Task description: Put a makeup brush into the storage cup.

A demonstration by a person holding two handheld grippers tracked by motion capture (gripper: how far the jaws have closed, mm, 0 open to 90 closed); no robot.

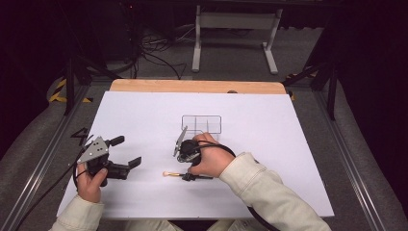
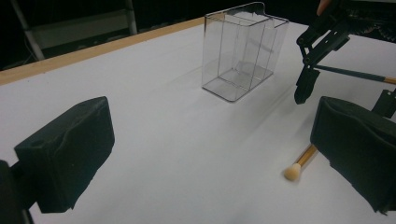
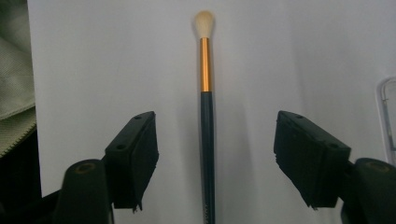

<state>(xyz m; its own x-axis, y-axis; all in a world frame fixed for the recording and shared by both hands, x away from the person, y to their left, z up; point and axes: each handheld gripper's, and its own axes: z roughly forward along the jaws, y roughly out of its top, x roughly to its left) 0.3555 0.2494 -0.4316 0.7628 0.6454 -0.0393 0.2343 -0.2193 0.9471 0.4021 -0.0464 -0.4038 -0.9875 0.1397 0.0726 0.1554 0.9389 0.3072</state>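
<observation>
A makeup brush (image 3: 207,112) lies flat on the white table (image 1: 269,144), just short of a clear divided box (image 1: 201,123), as the right gripper (image 3: 215,158) hovers over its handle, jaws spread wide. The left gripper (image 1: 126,151) waits nearby, also agape.

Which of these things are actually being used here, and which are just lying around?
In use:
- makeup brush
- right gripper, open astride the brush
- clear divided box, probably

Not in use:
- left gripper, open, off to the side
- floor cables
</observation>
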